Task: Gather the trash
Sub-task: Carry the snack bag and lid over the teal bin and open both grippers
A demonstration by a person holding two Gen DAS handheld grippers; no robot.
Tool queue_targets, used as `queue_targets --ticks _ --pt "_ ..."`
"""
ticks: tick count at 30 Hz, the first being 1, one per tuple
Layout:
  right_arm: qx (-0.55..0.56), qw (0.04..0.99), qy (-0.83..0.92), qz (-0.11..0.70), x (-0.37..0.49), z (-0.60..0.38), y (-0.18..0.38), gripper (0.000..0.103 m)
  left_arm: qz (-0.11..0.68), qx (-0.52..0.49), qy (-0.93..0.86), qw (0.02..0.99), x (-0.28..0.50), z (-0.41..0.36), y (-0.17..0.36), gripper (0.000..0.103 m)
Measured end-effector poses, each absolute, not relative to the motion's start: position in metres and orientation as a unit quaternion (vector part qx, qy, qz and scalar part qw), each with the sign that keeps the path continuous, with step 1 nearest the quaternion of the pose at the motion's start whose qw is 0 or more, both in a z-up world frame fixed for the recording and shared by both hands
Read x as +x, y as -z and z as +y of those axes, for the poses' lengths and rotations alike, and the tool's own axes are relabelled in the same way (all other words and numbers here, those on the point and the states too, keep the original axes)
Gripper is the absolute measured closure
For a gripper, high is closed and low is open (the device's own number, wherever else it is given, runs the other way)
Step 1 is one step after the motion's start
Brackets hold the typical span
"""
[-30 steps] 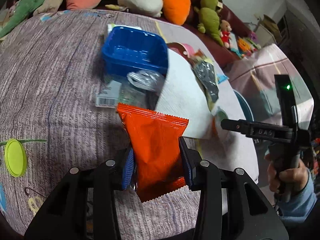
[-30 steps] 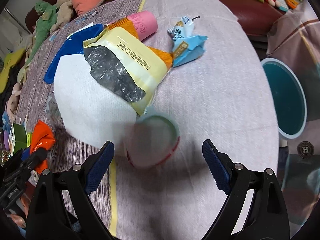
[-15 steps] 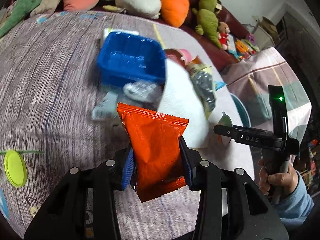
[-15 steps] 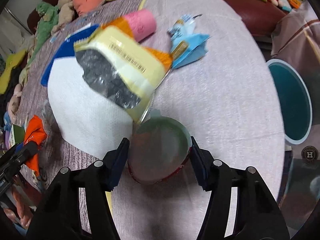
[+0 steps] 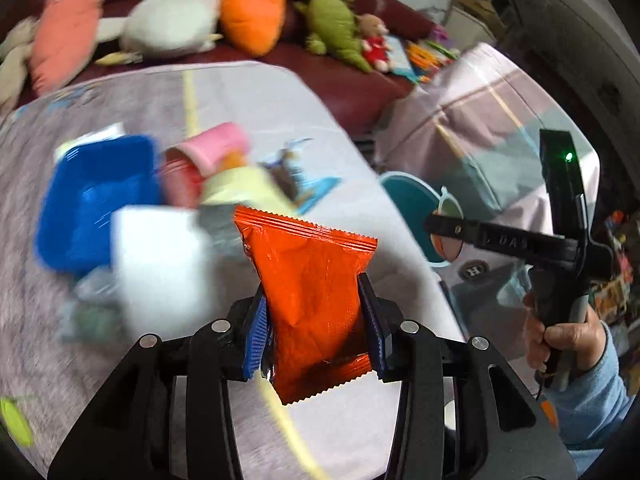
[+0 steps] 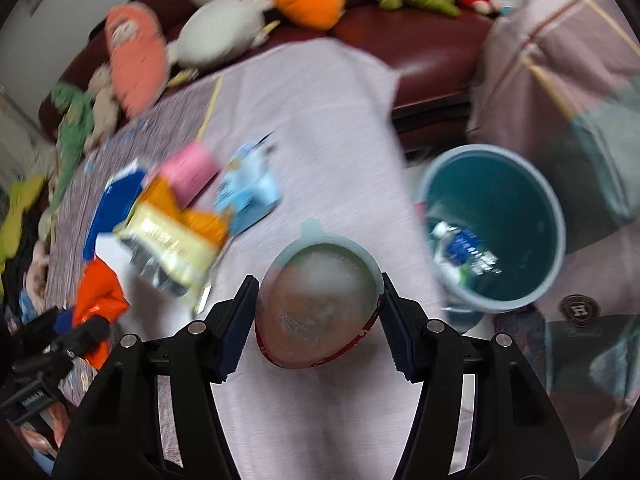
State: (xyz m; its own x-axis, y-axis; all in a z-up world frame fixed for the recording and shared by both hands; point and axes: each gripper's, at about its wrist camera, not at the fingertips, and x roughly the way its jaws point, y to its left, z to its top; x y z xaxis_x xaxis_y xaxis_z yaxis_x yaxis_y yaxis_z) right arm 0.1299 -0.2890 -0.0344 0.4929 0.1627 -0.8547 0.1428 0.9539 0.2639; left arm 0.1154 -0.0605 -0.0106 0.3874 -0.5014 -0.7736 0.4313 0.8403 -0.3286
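My left gripper (image 5: 316, 328) is shut on an orange snack packet (image 5: 312, 292) and holds it upright above the table. My right gripper (image 6: 318, 316) is shut on a round lidded plastic cup (image 6: 320, 300), lifted off the table. The right gripper also shows in the left wrist view (image 5: 444, 226), over a teal bin (image 5: 408, 200). The teal bin (image 6: 500, 220) stands beside the table's right edge with a crumpled wrapper (image 6: 464, 248) inside. The orange packet shows at the left of the right wrist view (image 6: 96, 300).
On the table lie a blue tray (image 5: 92, 208), a white napkin (image 5: 160, 264), a pink cup (image 6: 188, 172), a yellow packet (image 6: 172, 248) and a light blue wrapper (image 6: 248, 192). Plush toys (image 5: 244, 16) line a dark red sofa behind.
The right gripper has closed on the cup, lifted it and swung right toward the bin. The left gripper, still holding the orange packet, has swung right as well.
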Motion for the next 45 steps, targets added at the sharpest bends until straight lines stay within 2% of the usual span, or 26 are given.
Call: queue_targets --ticks 12,24,27,30,33,45 --pt "0.221 0.856 0.084 0.460 0.113 -0.445 0.025 0.046 0.505 0.020 0.333 0.796 0.162 -0.209 0.022 0.061" --pt "0.259 0.841 0.107 0.462 0.116 -0.511 0.051 0.046 0.543 0.046 0.352 0.761 0.197 -0.319 0.063 0.060" --pt "0.265 0.839 0.113 0.461 0.116 -0.523 0.055 0.046 0.552 0.043 0.353 0.754 0.203 -0.337 0.075 0.055" --pt "0.266 0.838 0.115 0.463 0.118 -0.528 0.058 0.046 0.550 0.047 0.350 0.757 0.206 -0.345 0.080 0.035" --pt "0.267 0.836 0.114 0.467 0.121 -0.530 0.062 0.046 0.546 0.056 0.343 0.762 0.205 -0.349 0.084 0.025" --pt "0.264 0.833 0.111 0.474 0.130 -0.527 0.068 0.045 0.555 0.038 0.332 0.762 0.212 -0.334 0.087 0.022"
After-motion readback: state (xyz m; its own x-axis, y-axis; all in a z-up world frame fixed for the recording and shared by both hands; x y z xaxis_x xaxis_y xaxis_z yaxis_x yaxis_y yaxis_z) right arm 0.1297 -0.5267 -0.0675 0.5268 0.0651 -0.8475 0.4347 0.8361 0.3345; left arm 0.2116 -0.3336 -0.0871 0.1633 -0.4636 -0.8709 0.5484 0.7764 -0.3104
